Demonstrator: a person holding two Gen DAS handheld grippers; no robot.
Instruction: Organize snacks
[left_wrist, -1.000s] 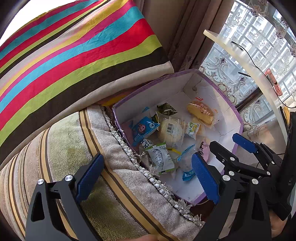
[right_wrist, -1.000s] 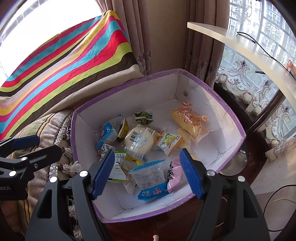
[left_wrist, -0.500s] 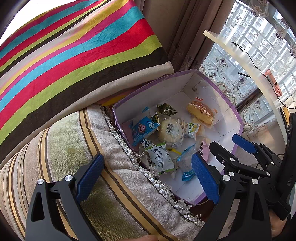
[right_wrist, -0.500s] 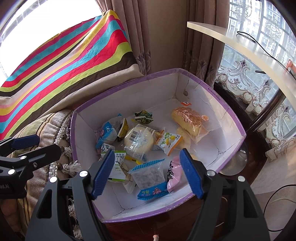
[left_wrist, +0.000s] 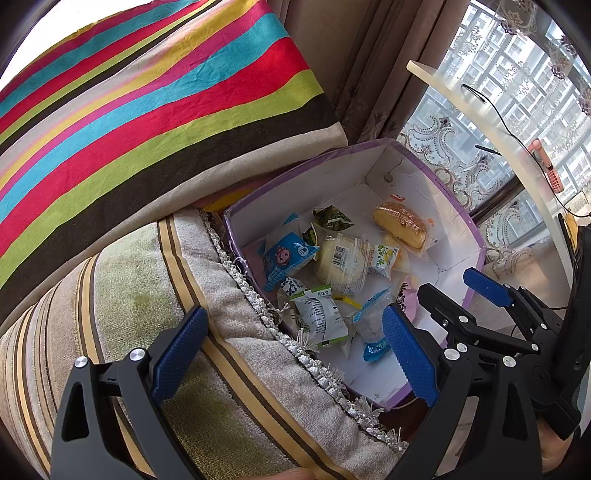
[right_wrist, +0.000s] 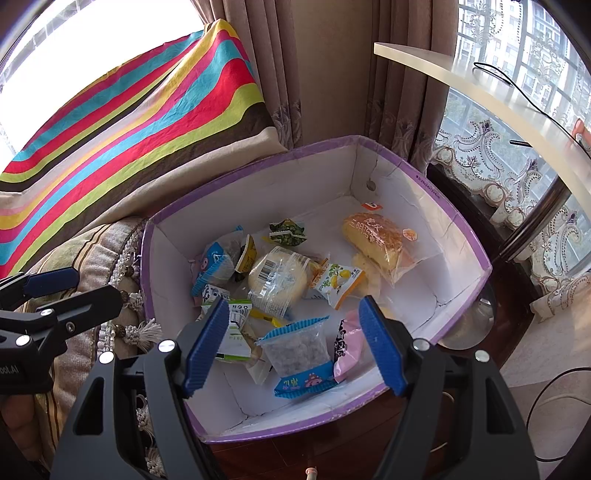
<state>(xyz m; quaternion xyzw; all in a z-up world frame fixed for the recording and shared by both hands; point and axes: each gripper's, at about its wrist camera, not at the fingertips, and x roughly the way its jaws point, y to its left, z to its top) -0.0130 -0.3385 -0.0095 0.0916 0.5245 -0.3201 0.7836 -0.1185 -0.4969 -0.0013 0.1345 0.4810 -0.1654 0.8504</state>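
A white box with a purple rim (right_wrist: 436, 192) (left_wrist: 476, 236) holds several wrapped snacks: a long bread roll (right_wrist: 373, 236) (left_wrist: 400, 225), a round pale bun (right_wrist: 277, 280) (left_wrist: 341, 264), a blue cartoon packet (right_wrist: 216, 264) (left_wrist: 284, 258), a lemon packet (right_wrist: 334, 280), a clear bag with blue edges (right_wrist: 299, 350), a pink packet (right_wrist: 349, 345). My right gripper (right_wrist: 293, 349) is open and empty, above the box's near edge over the clear bag. My left gripper (left_wrist: 291, 350) is open and empty, over the cushion beside the box.
A fringed striped cushion (left_wrist: 155, 280) lies left of the box. A bright striped pillow (left_wrist: 147, 103) leans behind it. Brown curtains (right_wrist: 332, 74) and a pale shelf with a cable (right_wrist: 480, 85) stand behind and right. The box rests on dark wood (right_wrist: 369, 424).
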